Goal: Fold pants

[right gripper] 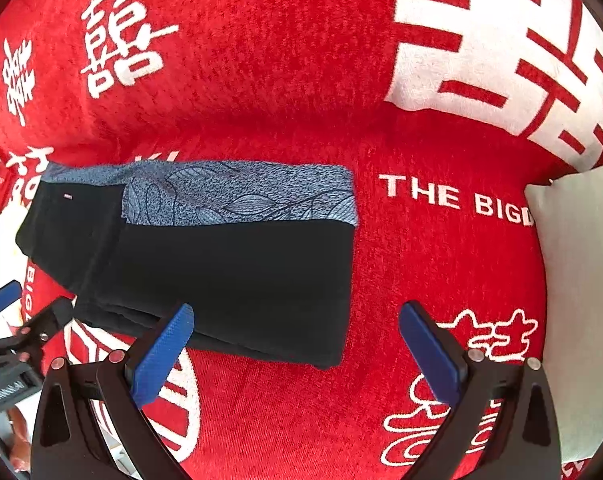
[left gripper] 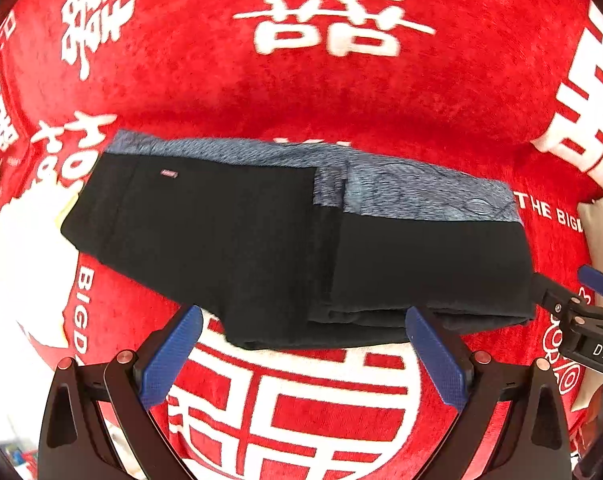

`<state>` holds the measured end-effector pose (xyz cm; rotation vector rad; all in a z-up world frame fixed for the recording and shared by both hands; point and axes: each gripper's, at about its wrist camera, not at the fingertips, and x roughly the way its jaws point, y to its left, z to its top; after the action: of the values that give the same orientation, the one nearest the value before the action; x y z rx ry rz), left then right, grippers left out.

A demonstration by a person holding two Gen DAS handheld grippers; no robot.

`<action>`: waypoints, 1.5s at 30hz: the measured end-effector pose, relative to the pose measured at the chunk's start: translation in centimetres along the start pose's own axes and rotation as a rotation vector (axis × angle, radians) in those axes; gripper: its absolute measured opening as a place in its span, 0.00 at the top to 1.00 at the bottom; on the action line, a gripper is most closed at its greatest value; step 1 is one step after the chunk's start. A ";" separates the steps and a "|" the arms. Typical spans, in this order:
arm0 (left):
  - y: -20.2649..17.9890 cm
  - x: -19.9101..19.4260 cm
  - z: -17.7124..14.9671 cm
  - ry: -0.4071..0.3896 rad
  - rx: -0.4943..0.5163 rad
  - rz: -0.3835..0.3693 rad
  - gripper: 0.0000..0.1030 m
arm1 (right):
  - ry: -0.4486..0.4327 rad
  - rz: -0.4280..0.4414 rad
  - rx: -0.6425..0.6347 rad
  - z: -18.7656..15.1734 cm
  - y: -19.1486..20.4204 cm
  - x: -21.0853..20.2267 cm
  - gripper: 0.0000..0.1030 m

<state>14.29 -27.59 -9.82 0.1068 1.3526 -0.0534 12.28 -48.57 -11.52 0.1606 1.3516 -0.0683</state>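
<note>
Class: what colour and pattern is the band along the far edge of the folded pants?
Blue-grey with a leaf print; clearest in the right wrist view.

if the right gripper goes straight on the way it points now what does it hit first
Most likely the red blanket just right of the folded pants. The open right gripper is centred near the pants' right edge, so it could clip that edge; depth is hard to judge.

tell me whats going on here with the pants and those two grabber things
A person is folding pants with a handheld gripper in each hand. The dark pants, with a blue patterned band along the far edge, lie folded into a compact stack on a red blanket with white lettering. The left gripper and the right gripper are both open and hold nothing, sitting just at the near edge of the stack. A pale pillow lies off to the right.
</note>
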 end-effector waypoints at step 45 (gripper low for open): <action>30.9 11.9 1.8 -0.061 -0.461 -0.321 0.02 | 0.092 0.034 -0.039 -1.2 17.3 8.9 0.00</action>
<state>21.67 3.23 -19.68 -0.4967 1.2799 -0.0130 15.52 -30.94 -19.18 0.1555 1.4408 -0.0057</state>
